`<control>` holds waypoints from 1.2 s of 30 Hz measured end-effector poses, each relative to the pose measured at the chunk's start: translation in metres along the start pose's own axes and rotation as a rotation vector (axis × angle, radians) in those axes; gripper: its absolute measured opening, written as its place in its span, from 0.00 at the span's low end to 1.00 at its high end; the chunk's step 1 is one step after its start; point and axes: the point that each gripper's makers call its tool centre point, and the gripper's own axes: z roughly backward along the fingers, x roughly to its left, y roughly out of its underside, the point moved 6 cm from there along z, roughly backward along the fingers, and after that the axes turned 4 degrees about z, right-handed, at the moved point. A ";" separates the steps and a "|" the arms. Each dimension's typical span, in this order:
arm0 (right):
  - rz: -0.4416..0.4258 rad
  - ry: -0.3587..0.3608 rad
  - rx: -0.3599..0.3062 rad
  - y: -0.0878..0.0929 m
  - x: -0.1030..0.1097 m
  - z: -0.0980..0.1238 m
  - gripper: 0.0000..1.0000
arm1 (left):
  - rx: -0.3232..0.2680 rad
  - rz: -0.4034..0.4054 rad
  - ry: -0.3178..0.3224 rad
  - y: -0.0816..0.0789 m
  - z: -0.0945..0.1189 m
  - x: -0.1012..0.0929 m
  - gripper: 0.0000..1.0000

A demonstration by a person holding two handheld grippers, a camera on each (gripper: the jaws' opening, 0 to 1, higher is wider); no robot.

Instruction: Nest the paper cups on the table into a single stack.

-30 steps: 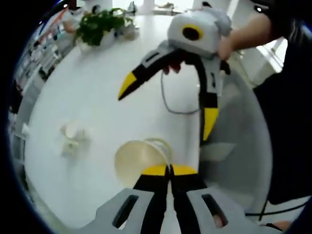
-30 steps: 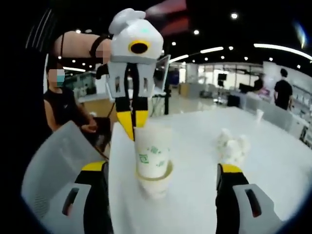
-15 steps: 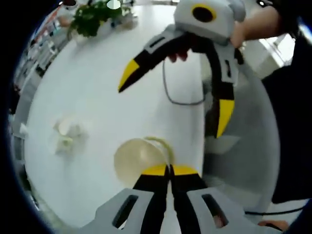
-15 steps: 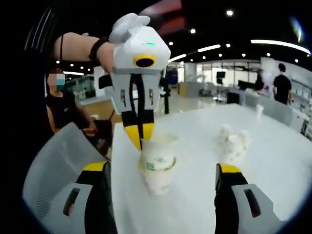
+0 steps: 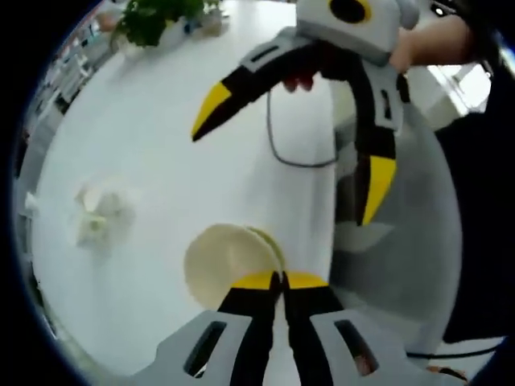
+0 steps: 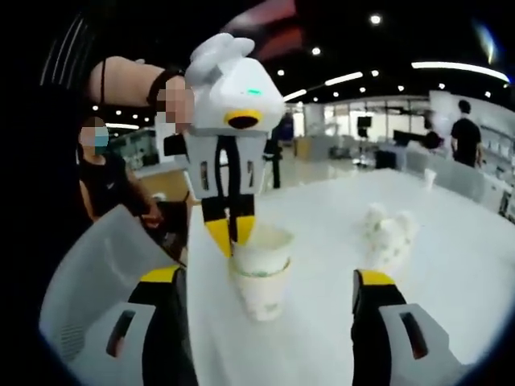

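Two white paper cups with green print stand near the edge of the white table [image 6: 455, 265]. The upper cup [image 6: 262, 244] sits deep in the lower cup [image 6: 259, 293], with only its top band showing. My left gripper [image 6: 231, 234] comes down from above, shut on the upper cup's rim. In the left gripper view I look into the cup's mouth [image 5: 225, 261], with my left gripper [image 5: 280, 281] pinching its near rim. My right gripper [image 6: 265, 278] stands open, one jaw on each side of the cups and not touching them. Across the table, the right gripper [image 5: 294, 145] hangs wide open.
A crumpled white lump [image 6: 388, 233] [image 5: 95, 217] lies on the table beyond the cups. A potted plant [image 5: 157, 16] stands at the far side and a thin cable [image 5: 282, 157] loops across the top. A grey chair [image 6: 88, 273] sits by the table edge, with a seated person [image 6: 100, 177] behind it.
My left gripper has pushed the upper cup down into the lower one, from mostly out to nearly seated. The right gripper has stayed open around them.
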 end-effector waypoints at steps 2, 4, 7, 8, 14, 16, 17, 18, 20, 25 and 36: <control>-0.001 -0.005 -0.005 -0.001 0.001 0.000 0.82 | -0.008 -0.008 0.008 0.000 0.000 -0.001 0.02; -0.003 -0.006 -0.004 -0.001 0.002 0.000 0.82 | -0.025 -0.009 0.018 -0.001 0.000 -0.003 0.03; -0.005 -0.009 -0.003 0.000 0.003 0.000 0.82 | -0.022 -0.008 0.012 0.000 0.000 -0.003 0.07; -0.007 -0.010 0.000 0.001 0.003 0.000 0.82 | -0.023 -0.009 0.015 0.000 0.000 -0.003 0.09; -0.012 -0.004 -0.001 0.001 0.001 0.000 0.81 | -0.033 0.001 0.026 0.001 0.002 -0.003 0.12; -0.014 -0.003 0.001 0.002 0.000 0.000 0.81 | -0.044 0.007 0.028 0.000 0.003 -0.003 0.15; -0.015 -0.004 0.001 0.002 0.000 -0.001 0.81 | -0.052 0.011 0.035 -0.001 0.003 -0.004 0.18; -0.018 -0.005 0.000 0.002 0.000 -0.001 0.81 | -0.057 0.014 0.033 -0.001 0.003 -0.003 0.21; -0.016 -0.004 0.002 0.002 0.001 -0.001 0.81 | -0.081 0.002 0.026 -0.003 0.004 -0.003 0.29; -0.016 -0.005 0.003 0.001 0.000 -0.001 0.81 | -0.208 0.033 -0.001 -0.014 0.004 0.001 0.69; -0.015 0.001 -0.002 -0.003 -0.002 -0.003 0.81 | -0.277 -0.005 -0.039 -0.010 0.010 0.006 0.94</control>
